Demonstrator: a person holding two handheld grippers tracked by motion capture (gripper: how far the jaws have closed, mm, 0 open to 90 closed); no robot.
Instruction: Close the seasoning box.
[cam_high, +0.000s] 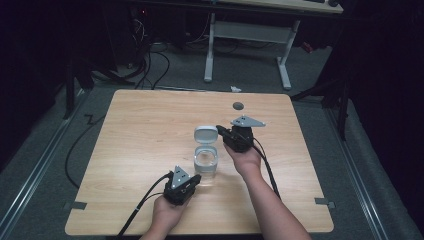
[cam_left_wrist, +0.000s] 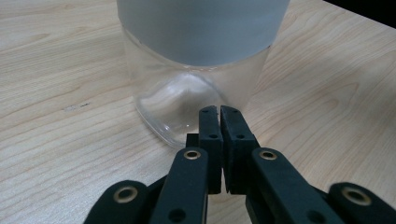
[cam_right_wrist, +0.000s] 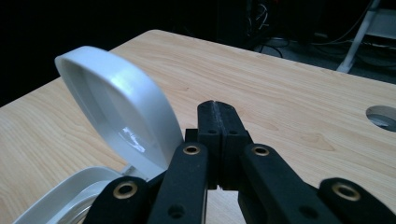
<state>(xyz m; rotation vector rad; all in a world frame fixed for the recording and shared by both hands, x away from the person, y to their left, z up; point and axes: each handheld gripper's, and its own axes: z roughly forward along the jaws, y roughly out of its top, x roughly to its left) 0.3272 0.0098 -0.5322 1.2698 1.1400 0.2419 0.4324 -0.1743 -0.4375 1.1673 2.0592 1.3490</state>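
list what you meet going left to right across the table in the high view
left gripper → clear jar with its white flip lid standing open → right gripper → round hole in the tabletop

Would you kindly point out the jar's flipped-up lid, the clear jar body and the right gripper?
lid (cam_right_wrist: 116, 112), right gripper view, on its white inner face.
jar body (cam_left_wrist: 187, 100), left gripper view, on the clear lower wall.
right gripper (cam_high: 220, 129), high view, at its closed jaw tips.
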